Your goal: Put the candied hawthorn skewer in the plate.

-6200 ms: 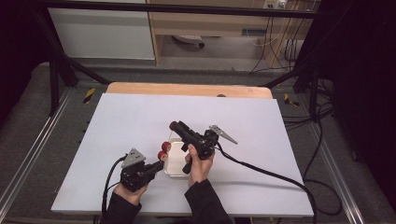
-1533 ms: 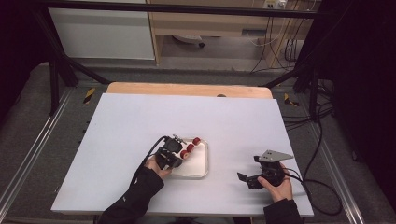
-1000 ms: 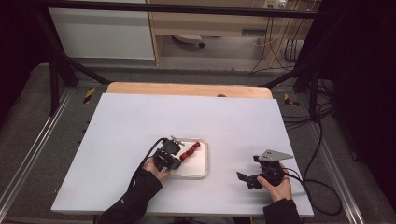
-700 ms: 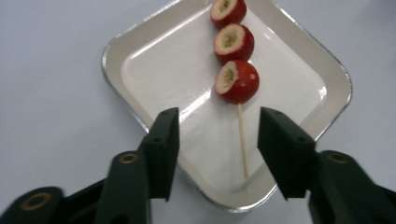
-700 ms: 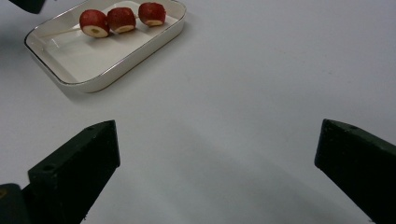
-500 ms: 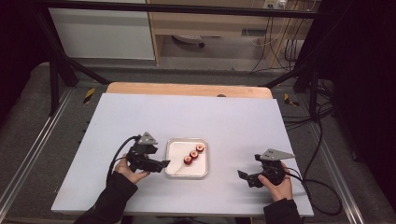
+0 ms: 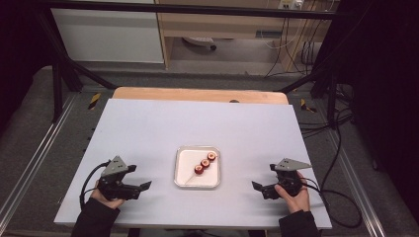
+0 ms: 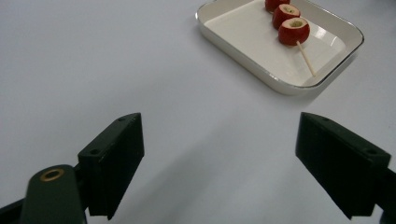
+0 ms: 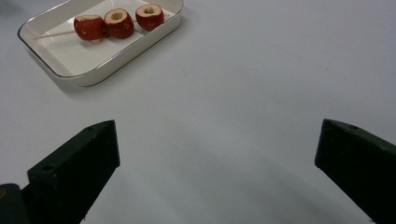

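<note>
Resting in the shallow white rectangular tray (image 7: 197,180) at the tabletop's (image 7: 148,128) centre, the wooden skewer of three red fruit pieces (image 7: 204,163) looks finished and delivered. The left hand-held gripper (image 7: 141,187) (jaws just opened, nothing between them) sits at 8 o'clock; the right hand-held gripper (image 7: 261,189) sits spread at 4 o'clock. Little seems left.

Spread fingers (image 8: 116,158), skewer (image 8: 293,31) in tray (image 8: 243,51)

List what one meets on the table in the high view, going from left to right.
left gripper → white tray with the skewer of three red fruit pieces → right gripper
</note>
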{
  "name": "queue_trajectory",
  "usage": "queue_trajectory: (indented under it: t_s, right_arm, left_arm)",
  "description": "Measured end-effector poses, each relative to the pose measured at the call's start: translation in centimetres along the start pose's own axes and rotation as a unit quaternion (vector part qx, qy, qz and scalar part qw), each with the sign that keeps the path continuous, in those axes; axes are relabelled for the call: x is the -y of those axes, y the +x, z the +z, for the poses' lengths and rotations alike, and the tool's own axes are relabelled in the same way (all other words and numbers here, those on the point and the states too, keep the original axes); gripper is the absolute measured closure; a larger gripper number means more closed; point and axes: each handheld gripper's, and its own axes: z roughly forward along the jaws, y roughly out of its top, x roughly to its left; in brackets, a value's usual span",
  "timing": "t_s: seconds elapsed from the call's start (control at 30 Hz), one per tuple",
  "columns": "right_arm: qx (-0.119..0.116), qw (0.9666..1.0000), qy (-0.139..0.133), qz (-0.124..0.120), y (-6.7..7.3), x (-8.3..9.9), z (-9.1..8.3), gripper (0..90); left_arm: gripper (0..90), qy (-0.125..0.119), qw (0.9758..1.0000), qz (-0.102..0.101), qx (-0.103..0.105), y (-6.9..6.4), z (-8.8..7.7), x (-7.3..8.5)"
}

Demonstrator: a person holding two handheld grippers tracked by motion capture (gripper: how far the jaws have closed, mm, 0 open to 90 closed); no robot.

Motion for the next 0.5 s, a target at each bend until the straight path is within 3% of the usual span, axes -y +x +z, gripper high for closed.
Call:
queue_trajectory:
  t_s: [0.07,0.2,0.5]
  right_arm:
    - [-0.003,1.0,-0.001,0.002,0.0,0.1,0.0,0.4]
    - [-0.008,1.0,0.003,0.001,0.0,0.2,0.1,0.4]
    - [-0.011,0.9999,0.004,0.006,-0.1,0.4,0.0,0.4]
  left_arm:
    - [15.4,-0.002,1.0,-0.004,-0.009,0.5,-0.1,1.1]
    - [15.8,-0.001,0.9998,-0.02,-0.006,1.5,0.0,2.5]
    - [16.5,0.003,0.9998,-0.016,-0.009,1.6,0.1,2.4]
